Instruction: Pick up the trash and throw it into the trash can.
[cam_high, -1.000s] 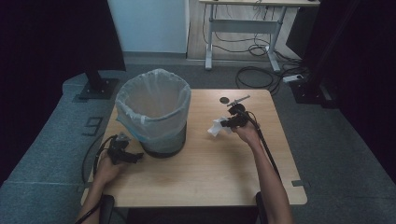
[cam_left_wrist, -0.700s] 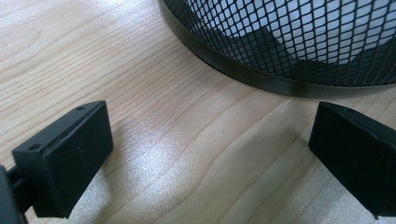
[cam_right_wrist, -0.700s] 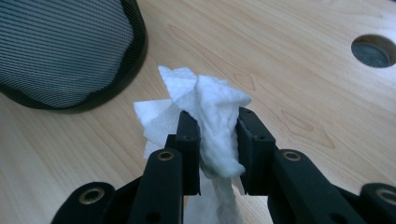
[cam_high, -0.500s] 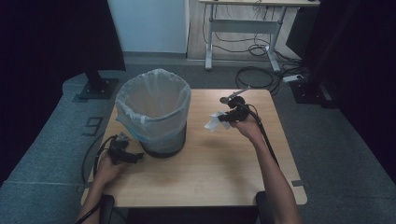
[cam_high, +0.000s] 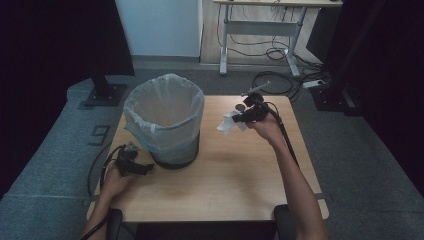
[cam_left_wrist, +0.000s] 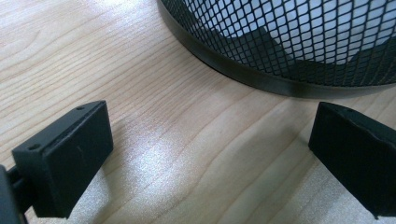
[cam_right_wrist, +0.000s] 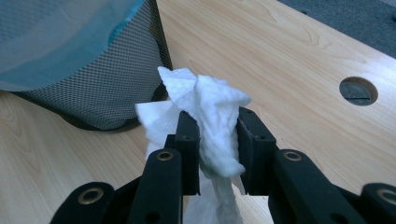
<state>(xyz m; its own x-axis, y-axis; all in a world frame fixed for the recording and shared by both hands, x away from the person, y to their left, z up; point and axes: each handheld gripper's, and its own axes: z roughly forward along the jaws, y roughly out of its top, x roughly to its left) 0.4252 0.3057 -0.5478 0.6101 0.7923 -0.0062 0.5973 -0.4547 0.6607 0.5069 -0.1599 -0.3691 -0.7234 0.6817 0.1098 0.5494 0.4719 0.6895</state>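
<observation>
- Right claw (cam_right_wrist: 217, 154): clenched on a crumpled white tissue (cam_right_wrist: 210, 121), held above the desk (cam_high: 225, 185) near its far edge, beside the lined mesh bin (cam_high: 165, 120);
- Left claw (cam_left_wrist: 210, 154): released, resting near the desk's left edge at the bin's base.

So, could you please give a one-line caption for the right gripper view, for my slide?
Right gripper shut on a crumpled white tissue above the wooden table, beside the mesh bin.
</observation>
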